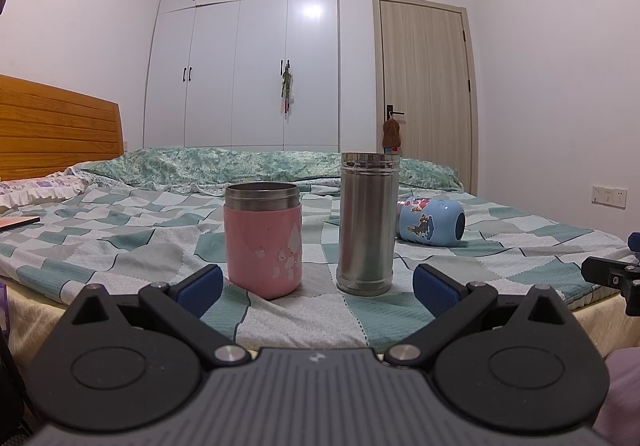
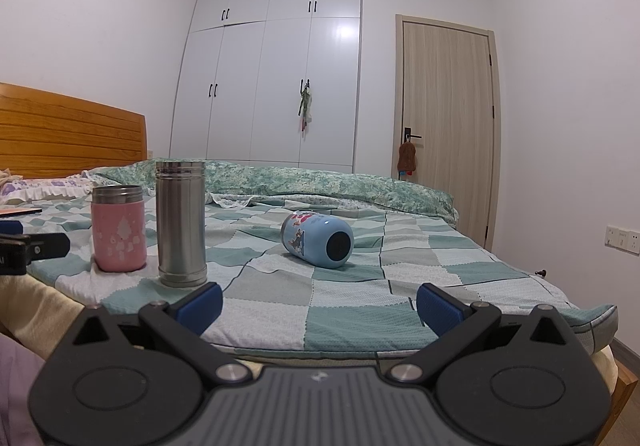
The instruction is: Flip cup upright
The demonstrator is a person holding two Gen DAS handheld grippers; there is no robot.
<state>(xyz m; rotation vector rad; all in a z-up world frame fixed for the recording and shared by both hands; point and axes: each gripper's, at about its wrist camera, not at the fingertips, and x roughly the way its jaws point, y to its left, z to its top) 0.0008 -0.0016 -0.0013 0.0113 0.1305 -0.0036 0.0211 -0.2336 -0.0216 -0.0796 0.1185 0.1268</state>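
Note:
A light blue cup with cartoon prints (image 2: 318, 240) lies on its side on the checkered bedspread, its base toward my right camera; it also shows in the left wrist view (image 1: 432, 221), behind the steel cup. A pink cup (image 1: 262, 240) and a tall steel cup (image 1: 368, 224) stand upright near the bed's front edge; both also show in the right wrist view, pink (image 2: 118, 230) and steel (image 2: 181, 224). My left gripper (image 1: 318, 288) is open and empty, just in front of the two upright cups. My right gripper (image 2: 320, 306) is open and empty, short of the blue cup.
The bed (image 2: 360, 310) has a wooden headboard (image 1: 56, 125) at the left, pillows and a rolled green quilt (image 2: 320, 181) at the back. A white wardrobe (image 1: 248, 57) and a door (image 2: 448, 101) stand behind. The other gripper shows at frame edges (image 1: 616, 274) (image 2: 28, 248).

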